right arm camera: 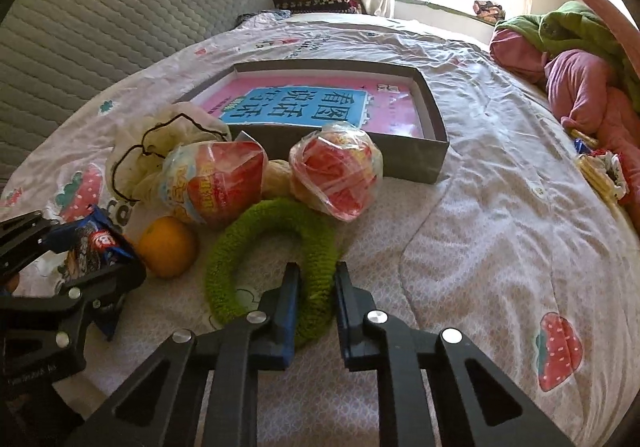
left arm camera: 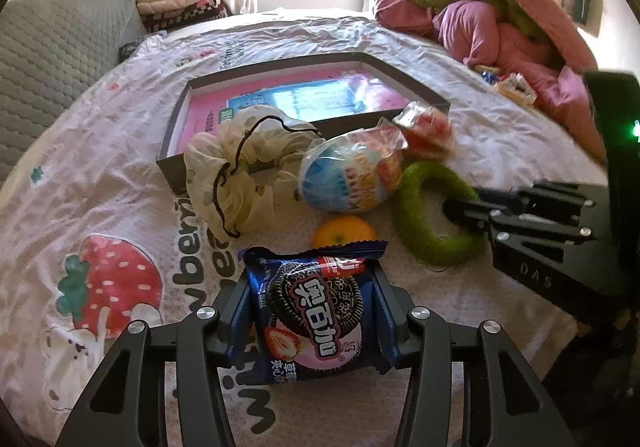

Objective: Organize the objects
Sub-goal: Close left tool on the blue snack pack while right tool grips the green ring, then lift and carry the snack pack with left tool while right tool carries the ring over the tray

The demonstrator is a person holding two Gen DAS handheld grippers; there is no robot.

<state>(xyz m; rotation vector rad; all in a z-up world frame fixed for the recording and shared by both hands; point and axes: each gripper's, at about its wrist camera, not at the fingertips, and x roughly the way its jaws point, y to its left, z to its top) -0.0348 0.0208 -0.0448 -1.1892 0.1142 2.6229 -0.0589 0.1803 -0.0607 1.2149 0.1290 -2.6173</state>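
The picking-up step is judged to be in hand: two of the loose things on the bed (right arm camera: pixel 500 207) have been taken hold of, and neither is yet placed in the grey box (right arm camera: pixel 434 151), which lies further toward the headboard side with a pink-and-blue book in it. The left gripper (left arm camera: pixel 314 311) is closed halfway on the blue biscuit packet (left arm camera: pixel 316 311), whose sides are pressed by both pads; the packet is near the edge of the bed closest to the camera, just in front of the orange (left arm camera: pixel 344 231). The right gripper (right arm camera: pixel 316 287) is clenched almost fully on the green ring (right arm camera: pixel 272 259), with one jaw inside the ring and one outside it, so that its woolly band is pinched. The ring lies beside the orange and touches a wrapped snack (right arm camera: pixel 336 171). For the next move, a lift of both things clear of the pile and a carry over the box wall is probably called for.
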